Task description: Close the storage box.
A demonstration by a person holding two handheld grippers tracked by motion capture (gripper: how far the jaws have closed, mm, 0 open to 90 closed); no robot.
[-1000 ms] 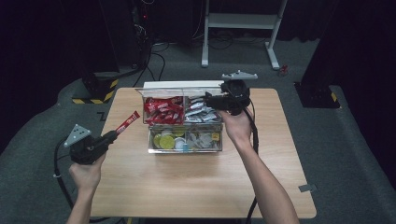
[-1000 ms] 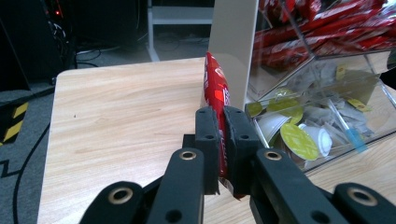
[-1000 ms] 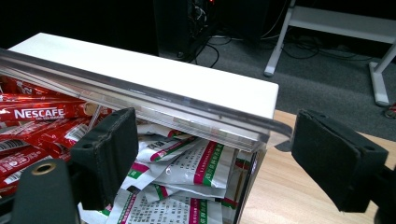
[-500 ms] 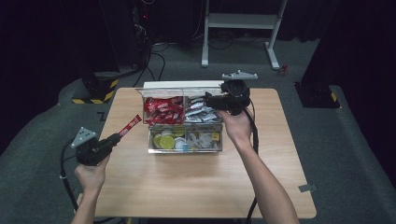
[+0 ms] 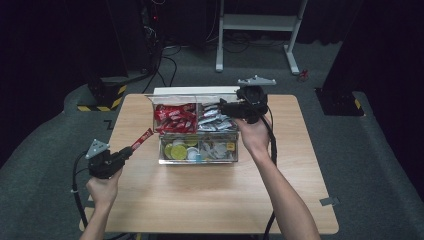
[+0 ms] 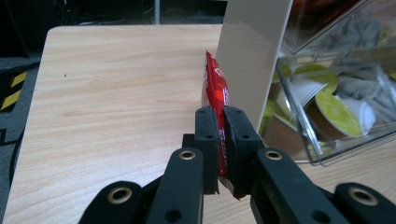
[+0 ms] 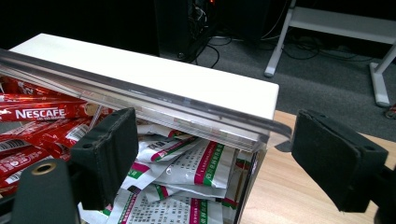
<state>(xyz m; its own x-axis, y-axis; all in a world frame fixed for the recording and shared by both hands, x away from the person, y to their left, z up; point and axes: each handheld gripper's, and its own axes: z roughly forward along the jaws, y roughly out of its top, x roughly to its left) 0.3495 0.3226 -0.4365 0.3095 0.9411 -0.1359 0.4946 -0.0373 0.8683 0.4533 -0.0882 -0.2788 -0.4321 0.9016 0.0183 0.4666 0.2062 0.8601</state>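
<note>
The left gripper (image 5: 131, 150) has its jaws pressed together on a red sachet (image 5: 142, 139), which it pinches by one end so that the rest sticks out free toward the box (image 5: 198, 156); in the left gripper view the sachet (image 6: 217, 95) stands on its thin edge between the two black pads, just beside the white side of the lid (image 6: 252, 56). This gripper hangs over the left edge of the table (image 5: 200, 200), near the box but apart from it. Holding the sachet by the end probably leaves the long part free to go in or come out of a compartment. The right gripper (image 5: 223, 106) is at the back right corner of the box, with its jaws spread wide on either side of the lid's (image 7: 154, 100) clear edge, without pressing on it as far as I can see. I think it is there to keep the lid upright and the box steady while the other hand works. The back left compartment holds more red sachets (image 5: 175, 119), the back right one white sachets (image 7: 187, 165), and the front ones hold round capsules (image 5: 181, 150).
</note>
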